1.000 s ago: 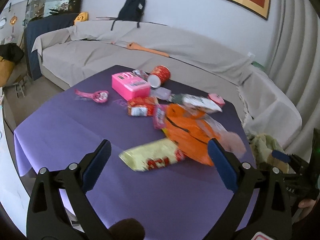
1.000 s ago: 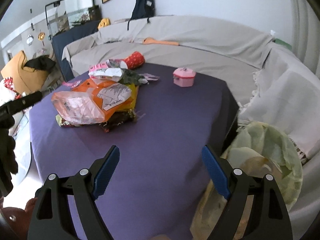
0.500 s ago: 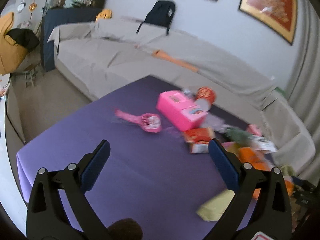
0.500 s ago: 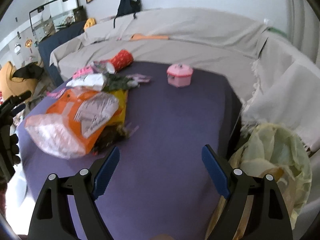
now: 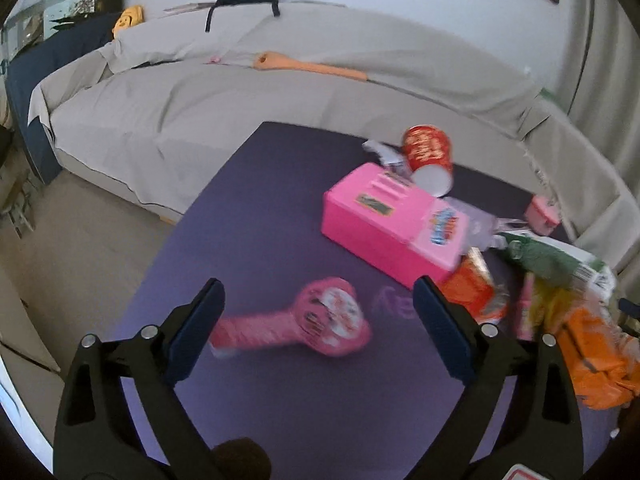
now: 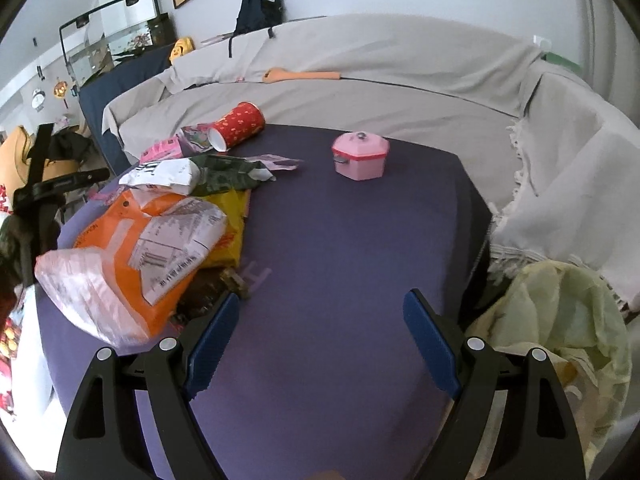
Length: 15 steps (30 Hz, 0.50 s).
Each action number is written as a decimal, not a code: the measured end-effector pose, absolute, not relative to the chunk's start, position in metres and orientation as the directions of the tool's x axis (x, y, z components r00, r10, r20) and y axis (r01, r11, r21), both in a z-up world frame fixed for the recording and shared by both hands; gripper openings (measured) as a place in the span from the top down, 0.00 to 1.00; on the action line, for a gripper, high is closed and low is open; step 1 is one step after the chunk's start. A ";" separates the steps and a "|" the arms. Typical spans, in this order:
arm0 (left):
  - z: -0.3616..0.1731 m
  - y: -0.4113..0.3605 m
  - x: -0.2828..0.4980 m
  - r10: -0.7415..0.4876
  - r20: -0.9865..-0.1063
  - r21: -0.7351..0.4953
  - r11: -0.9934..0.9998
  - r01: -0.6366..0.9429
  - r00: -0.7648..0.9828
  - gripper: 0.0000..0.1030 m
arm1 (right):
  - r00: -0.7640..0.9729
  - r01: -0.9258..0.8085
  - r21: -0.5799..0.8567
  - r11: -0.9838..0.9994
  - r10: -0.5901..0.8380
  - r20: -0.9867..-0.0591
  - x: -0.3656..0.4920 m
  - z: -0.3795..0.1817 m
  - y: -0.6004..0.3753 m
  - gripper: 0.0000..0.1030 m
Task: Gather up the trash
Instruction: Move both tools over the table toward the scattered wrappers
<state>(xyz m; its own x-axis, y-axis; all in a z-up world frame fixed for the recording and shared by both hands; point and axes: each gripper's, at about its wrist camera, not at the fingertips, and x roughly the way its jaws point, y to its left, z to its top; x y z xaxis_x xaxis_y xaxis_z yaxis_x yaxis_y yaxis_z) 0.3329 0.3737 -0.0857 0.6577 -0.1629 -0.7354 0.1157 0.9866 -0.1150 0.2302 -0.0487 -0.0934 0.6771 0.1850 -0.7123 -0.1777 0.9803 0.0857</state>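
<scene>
The left gripper (image 5: pixel 316 320) is held with its jaws spread wide and empty above a pink toy hand fan (image 5: pixel 316 320) on the purple tablecloth (image 5: pixel 256 216). The right gripper (image 6: pixel 320 338) is likewise splayed apart and empty over bare cloth. The trash is heaped beside a pink toy cash register (image 5: pixel 394 226): an orange snack bag (image 6: pixel 132 248), a green wrapper (image 6: pixel 228 176) and a tipped red paper cup (image 6: pixel 238 126), while a pale green trash bag (image 6: pixel 560 320) is seen just off the table's edge.

You see crumpled wrappers heaped at left: an orange bag (image 6: pixel 120 248), white packet (image 6: pixel 164 174), red cup (image 6: pixel 238 126) tipped over behind.
</scene>
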 end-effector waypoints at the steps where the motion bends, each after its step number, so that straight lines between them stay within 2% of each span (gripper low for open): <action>1: -0.090 0.379 0.338 -0.178 -0.749 -0.144 0.984 0.106 0.638 0.13 | 0.679 -0.171 0.082 0.982 0.178 -0.712 0.228 -0.094 -0.052 0.21; 4: -0.098 0.391 0.338 -0.245 -0.763 -0.255 0.965 0.070 0.598 0.18 | 0.680 -0.157 0.079 0.984 0.166 -0.714 0.223 -0.096 -0.061 0.21; 6: -0.102 0.392 0.329 -0.295 -0.765 -0.299 0.950 0.089 0.573 0.18 | 0.675 -0.154 0.086 0.984 0.169 -0.718 0.221 -0.098 -0.067 0.21; 12: -0.109 0.358 0.288 -0.357 -0.808 -0.251 0.928 0.275 0.468 0.18 | 0.672 -0.161 0.094 0.982 0.179 -0.719 0.219 -0.098 -0.070 0.21; 15: -0.099 0.349 0.274 -0.328 -0.797 -0.177 0.930 0.323 0.507 0.18 | 0.673 -0.173 0.089 0.981 0.184 -0.716 0.218 -0.096 -0.064 0.21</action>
